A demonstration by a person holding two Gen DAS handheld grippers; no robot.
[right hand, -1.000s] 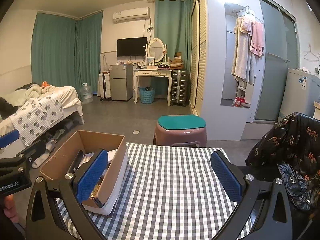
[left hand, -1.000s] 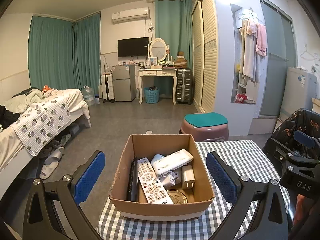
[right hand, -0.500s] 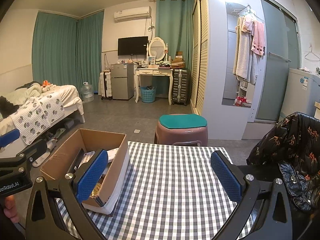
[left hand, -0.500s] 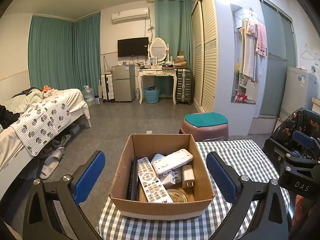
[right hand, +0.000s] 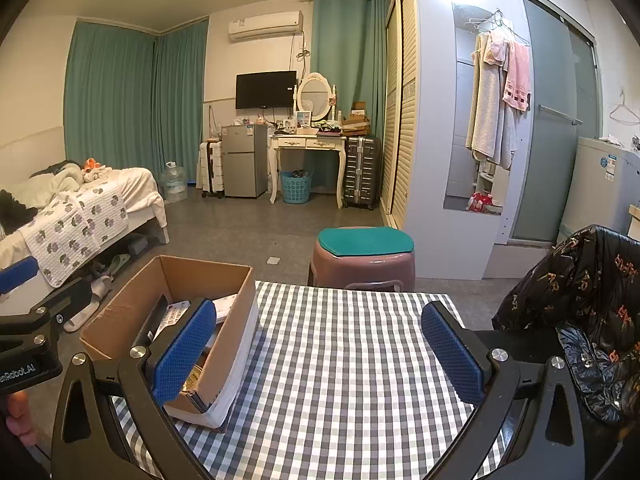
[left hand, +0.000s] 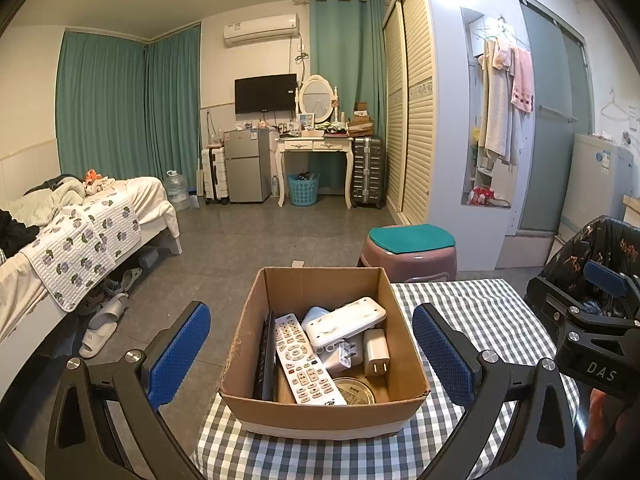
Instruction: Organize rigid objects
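Observation:
A cardboard box (left hand: 320, 412) stands at the left end of the checkered table (left hand: 472, 312). It holds a white remote (left hand: 304, 360), a black remote on edge (left hand: 265, 356), a white router-like device (left hand: 346, 322), a white charger (left hand: 376, 352), a plug adapter and a round tin (left hand: 354, 390). My left gripper (left hand: 310, 354) is open and empty, its pads either side of the box. My right gripper (right hand: 318, 354) is open and empty over the bare cloth (right hand: 344, 360), with the box (right hand: 236, 332) at its left finger.
A pink stool with a teal cushion (right hand: 362, 256) stands behind the table. A black patterned bag (right hand: 592, 312) hangs at the right. A bed (left hand: 80, 232) and slippers (left hand: 100, 320) lie left of the table. The table's left edge runs just beside the box.

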